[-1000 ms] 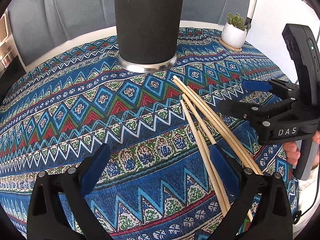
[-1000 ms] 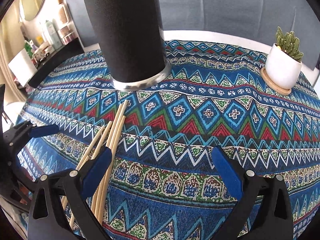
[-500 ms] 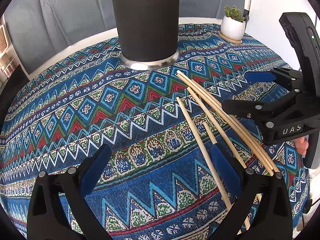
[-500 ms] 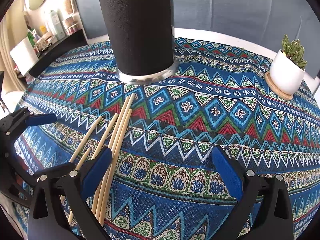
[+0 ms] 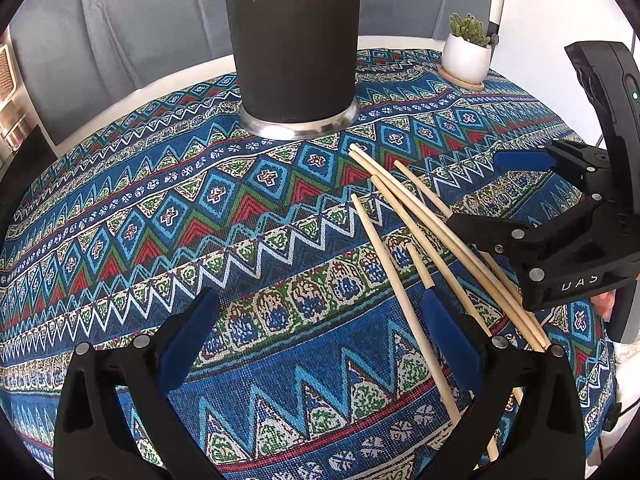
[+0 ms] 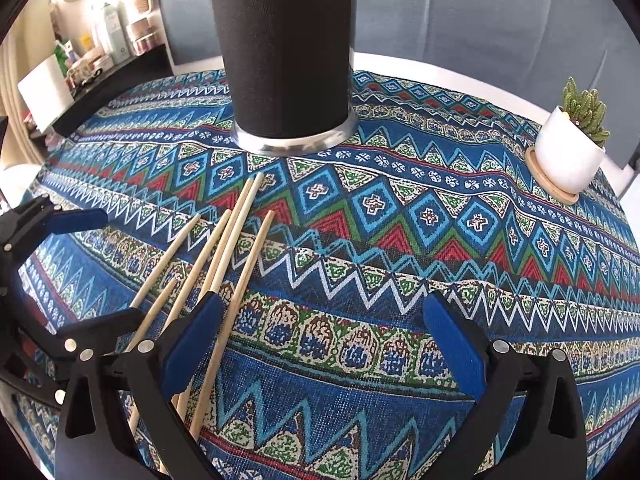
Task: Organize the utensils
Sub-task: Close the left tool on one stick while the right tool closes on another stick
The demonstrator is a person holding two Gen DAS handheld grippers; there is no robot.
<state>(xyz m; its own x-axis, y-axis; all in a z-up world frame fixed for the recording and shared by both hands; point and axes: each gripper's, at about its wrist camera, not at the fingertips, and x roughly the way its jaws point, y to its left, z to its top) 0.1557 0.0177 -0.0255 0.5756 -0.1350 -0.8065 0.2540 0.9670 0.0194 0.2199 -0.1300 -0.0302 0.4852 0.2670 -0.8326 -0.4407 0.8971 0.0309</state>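
Left gripper and right gripper, both with jaws spread wide and nothing between the blue pads. Each hovers low above the tablecloth, pointing toward the black cylinder. The right gripper sits just beside the left, its fingers angled inward; fingertips of a hand show behind its body.

Patterned cloth: blue, red, green and white geometric bands, spread over a white surface. Small cactus in a white pot, standing on a round wooden coaster at the cloth's far right edge. Grey upholstery behind. Bottles and jars on a dark shelf, far left.
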